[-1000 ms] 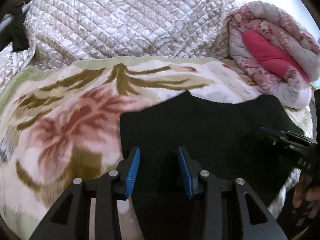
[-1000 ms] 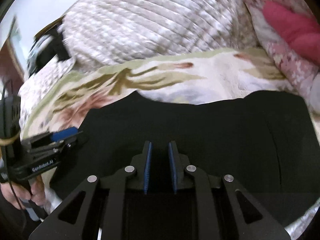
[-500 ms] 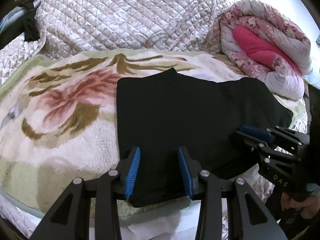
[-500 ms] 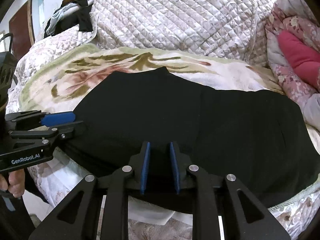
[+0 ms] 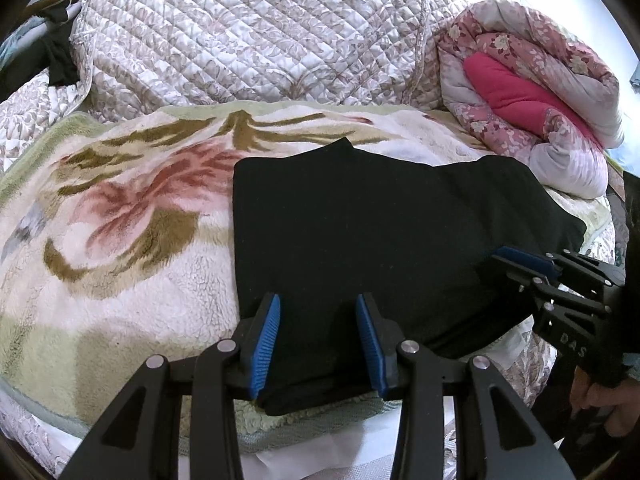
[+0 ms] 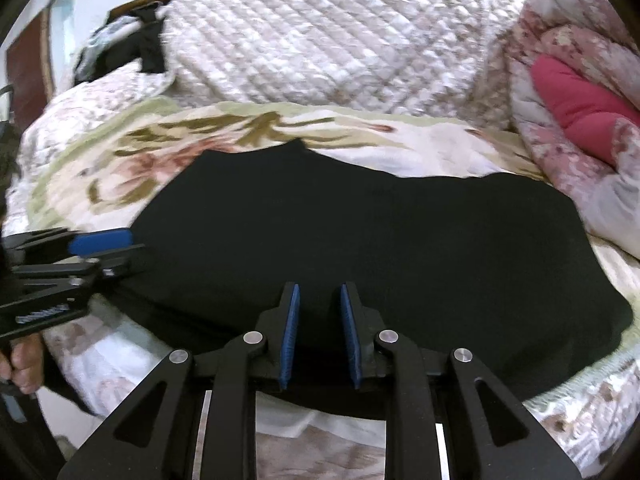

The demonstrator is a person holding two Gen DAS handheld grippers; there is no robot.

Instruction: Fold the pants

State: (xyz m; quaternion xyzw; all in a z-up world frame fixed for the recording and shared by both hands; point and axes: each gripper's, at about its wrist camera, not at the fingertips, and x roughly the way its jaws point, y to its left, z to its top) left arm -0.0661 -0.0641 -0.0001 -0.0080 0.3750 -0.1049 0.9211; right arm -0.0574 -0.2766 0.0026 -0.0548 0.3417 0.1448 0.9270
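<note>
The black pants (image 5: 380,240) lie folded flat in a wide band across the floral blanket (image 5: 120,220), near the bed's front edge. They also show in the right wrist view (image 6: 380,248). My left gripper (image 5: 318,338) is open and empty, hovering over the pants' front left corner. My right gripper (image 6: 319,334) stands open with a narrower gap and nothing between its pads, over the pants' front edge near the middle. Each gripper shows in the other's view: the right one (image 5: 532,268) at the right, the left one (image 6: 96,248) at the left.
A quilted white cover (image 5: 260,32) is heaped at the back of the bed. A rolled pink floral duvet (image 5: 528,92) lies at the back right. Dark clothes (image 6: 132,52) hang at the back left. The bed's front edge (image 5: 320,444) runs just under the grippers.
Both grippers have drawn back and up from the pants, so more of the bed shows. The right gripper's gap has widened slightly. The pants lie still.
</note>
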